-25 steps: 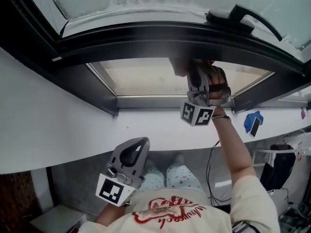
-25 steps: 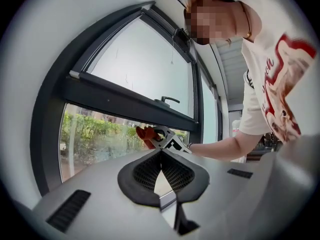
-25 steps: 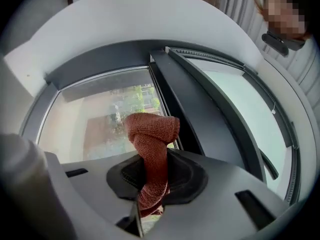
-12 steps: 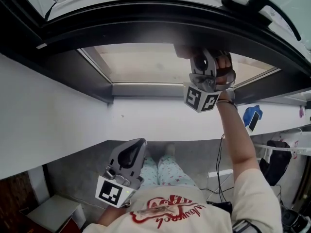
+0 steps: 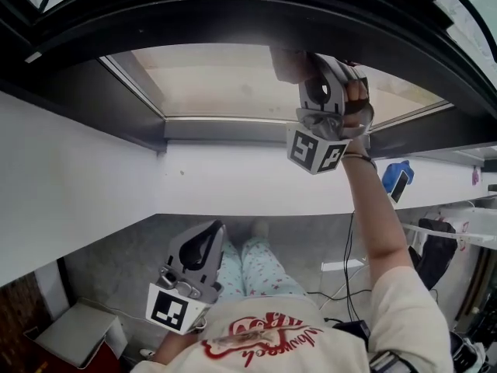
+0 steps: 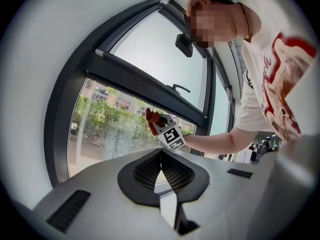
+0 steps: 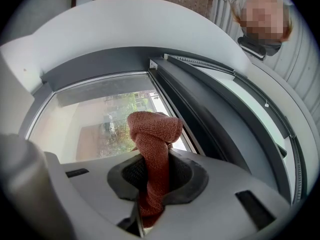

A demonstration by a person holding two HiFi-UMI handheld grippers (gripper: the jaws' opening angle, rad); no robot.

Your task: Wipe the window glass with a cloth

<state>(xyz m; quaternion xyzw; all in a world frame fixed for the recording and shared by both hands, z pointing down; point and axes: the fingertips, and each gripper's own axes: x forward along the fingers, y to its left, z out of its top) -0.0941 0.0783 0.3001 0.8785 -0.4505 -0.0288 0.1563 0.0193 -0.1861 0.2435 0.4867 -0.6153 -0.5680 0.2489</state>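
A person stands at a dark grey metal window frame [image 5: 233, 22] with one grasping tool in each hand, two tools in all. The right tool [image 7: 152, 176] is raised to the lower window pane [image 7: 90, 119] below the frame's crossbar, its jaws clamped on the one rust-red woven cloth [image 7: 152, 134]. The cloth's long axis runs along the jaws and points out towards the glass, and its far end is folded over into a rounded bunch. From the left gripper view that bunch sits right at the pane, though actual contact cannot be confirmed. The left tool [image 6: 161, 166] hangs low, well below the frame and near the person's waist, aimed up at the window, its jaws closed tip to tip with nothing between them. Two panes show: the lower one looks out on green trees, and the upper one [image 6: 160, 59] carries one dark handle [image 6: 181, 88]. Each tool bears a cube with black-and-white square markers. The person's white T-shirt [image 5: 311, 340] has red script lettering too blurred to read.
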